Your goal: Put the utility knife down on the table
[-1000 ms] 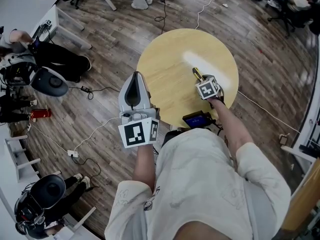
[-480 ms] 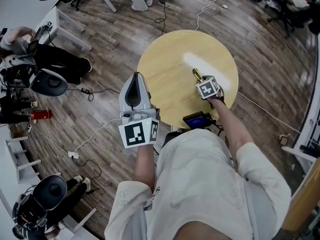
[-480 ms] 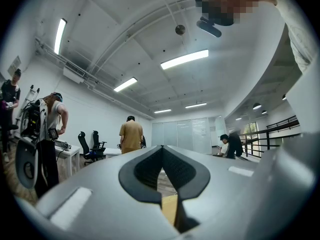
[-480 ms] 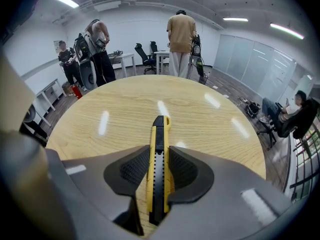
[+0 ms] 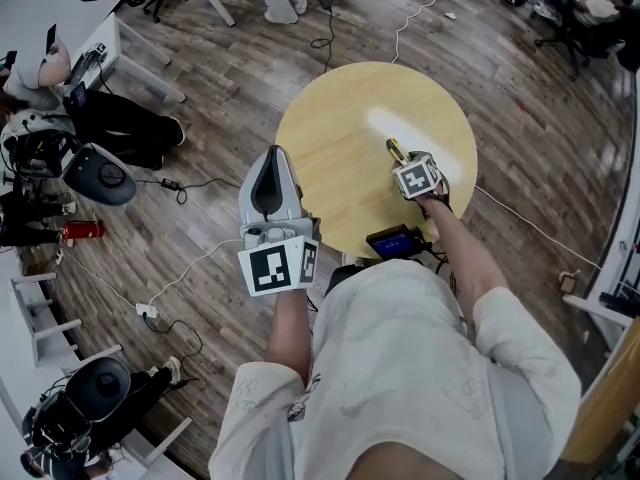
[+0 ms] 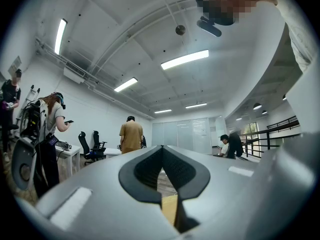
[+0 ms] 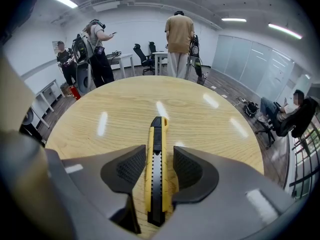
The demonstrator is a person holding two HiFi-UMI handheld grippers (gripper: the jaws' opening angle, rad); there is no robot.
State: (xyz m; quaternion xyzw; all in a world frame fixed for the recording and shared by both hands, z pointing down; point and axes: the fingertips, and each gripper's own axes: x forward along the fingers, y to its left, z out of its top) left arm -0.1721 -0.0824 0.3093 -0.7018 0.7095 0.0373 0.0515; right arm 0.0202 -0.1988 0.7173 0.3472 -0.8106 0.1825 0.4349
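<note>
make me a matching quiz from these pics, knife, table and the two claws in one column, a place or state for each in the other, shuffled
A. yellow-and-black utility knife
B. round light wooden table
C. left claw
D. right claw

1. jaws together, nothing in them
2. bears the knife
3. jaws apart on either side of the knife
4. lies lengthwise between two jaws

Pairs: A-4, B-2, C-1, D-3.
The right claw's jaws are opening, with the knife between them and the pads clear of it.
</note>
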